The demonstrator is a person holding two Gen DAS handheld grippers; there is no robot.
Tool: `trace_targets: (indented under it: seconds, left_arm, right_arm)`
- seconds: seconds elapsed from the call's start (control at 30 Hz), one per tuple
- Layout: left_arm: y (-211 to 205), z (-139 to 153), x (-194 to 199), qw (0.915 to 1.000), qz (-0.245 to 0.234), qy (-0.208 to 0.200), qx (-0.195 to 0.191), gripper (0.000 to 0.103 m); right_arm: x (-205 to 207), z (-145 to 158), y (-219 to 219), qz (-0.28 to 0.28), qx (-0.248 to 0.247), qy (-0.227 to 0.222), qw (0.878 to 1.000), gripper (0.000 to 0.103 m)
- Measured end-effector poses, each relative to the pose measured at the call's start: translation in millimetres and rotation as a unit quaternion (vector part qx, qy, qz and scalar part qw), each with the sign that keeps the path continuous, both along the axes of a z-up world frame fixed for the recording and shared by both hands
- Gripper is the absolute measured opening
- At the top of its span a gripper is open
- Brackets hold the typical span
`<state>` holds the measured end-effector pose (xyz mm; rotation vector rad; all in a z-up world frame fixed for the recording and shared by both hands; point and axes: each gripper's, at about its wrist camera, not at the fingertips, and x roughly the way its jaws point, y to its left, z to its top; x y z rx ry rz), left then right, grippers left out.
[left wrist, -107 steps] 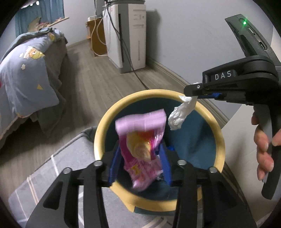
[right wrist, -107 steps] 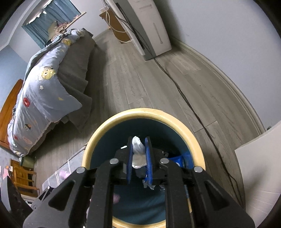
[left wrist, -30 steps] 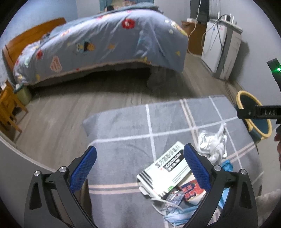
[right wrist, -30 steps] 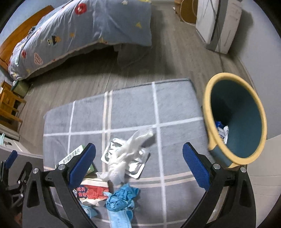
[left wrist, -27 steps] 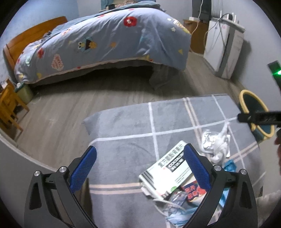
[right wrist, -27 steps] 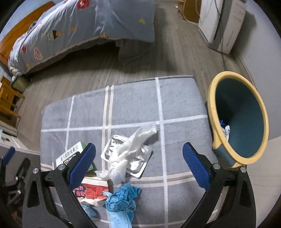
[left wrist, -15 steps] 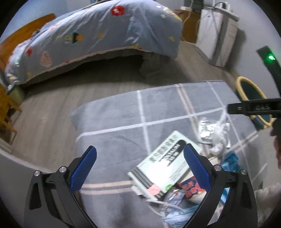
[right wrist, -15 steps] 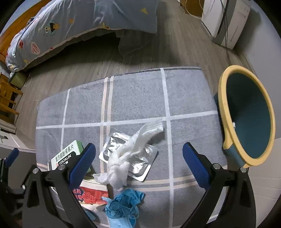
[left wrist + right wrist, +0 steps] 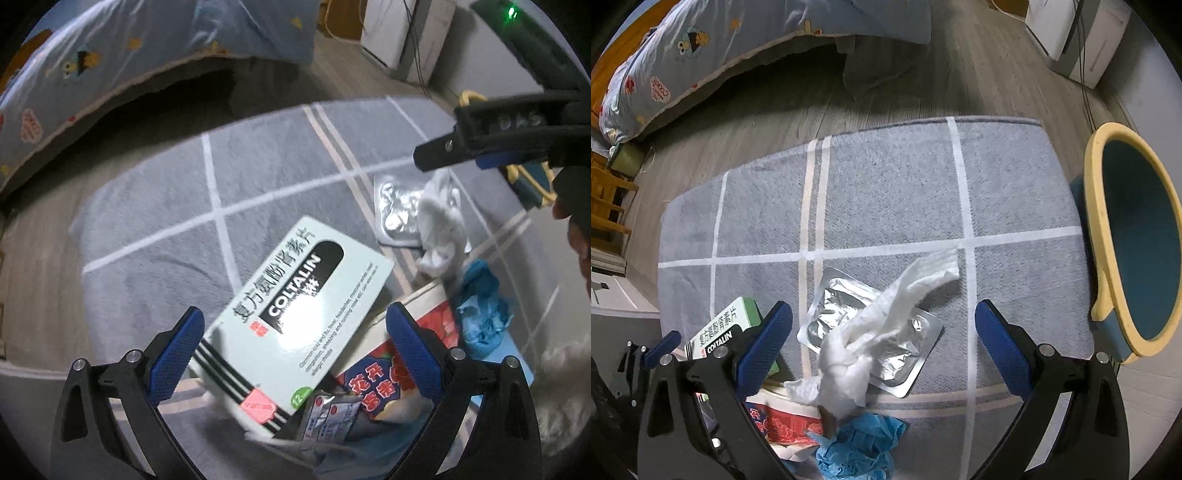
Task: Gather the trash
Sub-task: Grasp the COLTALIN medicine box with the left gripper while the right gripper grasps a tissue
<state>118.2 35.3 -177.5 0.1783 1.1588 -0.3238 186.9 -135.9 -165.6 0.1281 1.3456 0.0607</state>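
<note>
A pile of trash lies on the grey checked rug (image 9: 886, 192). My left gripper (image 9: 293, 350) is open and hovers over a pale green Coltalin medicine box (image 9: 295, 317), which lies between its jaws. My right gripper (image 9: 882, 339) is open above a twisted white tissue (image 9: 882, 325) that lies on a silver blister pack (image 9: 849, 317). A crumpled blue wad (image 9: 860, 446) and a red printed packet (image 9: 779, 424) lie beside them. The teal bin with a yellow rim (image 9: 1108, 236) stands at the rug's right edge.
A bed with a blue cartoon duvet (image 9: 738, 40) stands beyond the rug across the wood floor. A white appliance with cables (image 9: 1075, 40) stands by the far wall. Wooden furniture (image 9: 605, 199) is at the left. The right gripper's body (image 9: 517, 125) crosses the left wrist view.
Both grippers dropped their items in the bin, opened, and came back over the rug. In the last second both have moved lower and closer to the trash pile.
</note>
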Motion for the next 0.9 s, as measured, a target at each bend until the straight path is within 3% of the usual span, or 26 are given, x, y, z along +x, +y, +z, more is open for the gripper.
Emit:
trace_targets:
  seconds: [0.2, 0.4, 0.5, 0.67, 0.73, 0.9]
  left_arm:
    - [-1, -18, 18, 0.9996, 0.019, 0.010, 0.020, 0.098]
    - [13, -21, 37, 0.9980, 0.062, 0.006, 0.007, 0.098]
    - [17, -27, 40, 0.9976, 0.068, 0.014, 0.003, 0.098]
    - [11, -30, 36, 0.9988, 0.042, 0.004, 0.025, 0.093]
    - [8, -28, 35, 0.9990, 0.034, -0.001, 0.029, 0.079]
    - [7, -21, 32, 0.9987, 0.037, -0.010, 0.034, 0.078]
  right_arm:
    - [3, -8, -2, -0.005, 0.016, 0.013, 1.000, 0.097]
    - [7, -17, 4, 0.005, 0.013, 0.024, 1.000, 0.083]
    - [9, -20, 7, 0.010, 0.013, 0.028, 0.999, 0.072]
    - [12, -24, 9, 0.019, 0.023, 0.036, 0.999, 0.035]
    - [12, -21, 10, 0.024, 0.026, 0.031, 0.999, 0.025]
    - [11, -3, 11, 0.030, 0.046, 0.010, 0.998, 0.015]
